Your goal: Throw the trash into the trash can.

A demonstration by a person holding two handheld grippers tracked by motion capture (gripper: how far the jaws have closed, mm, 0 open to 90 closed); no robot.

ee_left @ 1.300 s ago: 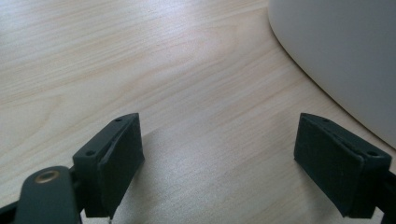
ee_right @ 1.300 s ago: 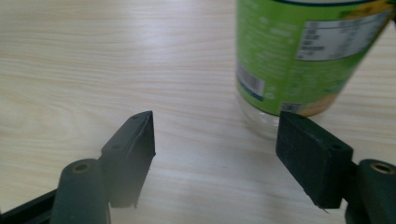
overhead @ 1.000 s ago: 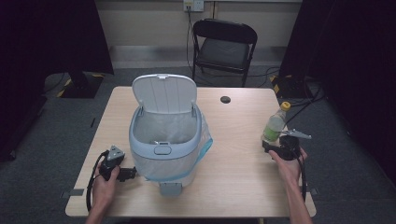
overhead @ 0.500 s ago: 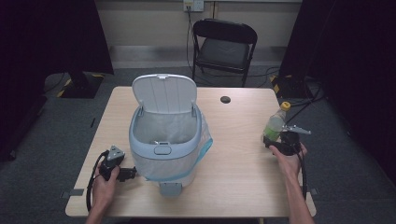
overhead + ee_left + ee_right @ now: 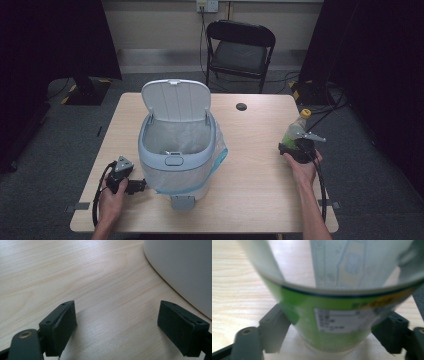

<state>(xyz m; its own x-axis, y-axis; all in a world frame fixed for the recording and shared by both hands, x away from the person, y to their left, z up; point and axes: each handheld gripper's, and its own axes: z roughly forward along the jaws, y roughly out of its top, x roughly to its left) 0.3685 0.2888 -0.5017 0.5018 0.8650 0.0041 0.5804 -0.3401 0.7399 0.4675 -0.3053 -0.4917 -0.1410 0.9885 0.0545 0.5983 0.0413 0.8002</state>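
Observation:
A clear plastic bottle (image 5: 296,131) with a green label and a yellow cap stands near the table's right edge. My right gripper (image 5: 293,146) is at its lower part. In the right gripper view the bottle (image 5: 332,322) sits between the two jaws and both pads touch its green label. These jaws have just been closing on it. A white and grey bin (image 5: 165,172) stands mid-table with its lid (image 5: 175,100) up and a clear liner inside. My left gripper (image 5: 136,186) rests on the table left of the bin, open and with nothing in it (image 5: 117,325). The bin's wall (image 5: 180,270) is close on its right.
A small black round grommet (image 5: 241,106) sits in the tabletop behind the bin. A black folding chair (image 5: 240,47) stands beyond the table's far edge. Bare wood (image 5: 260,180) lies between the bin and the right hand. Cables trail from both grippers.
My right gripper has slid in around the bottle's base and sunk a little. The bottle has stayed in place. The left hand and the bin have not moved.

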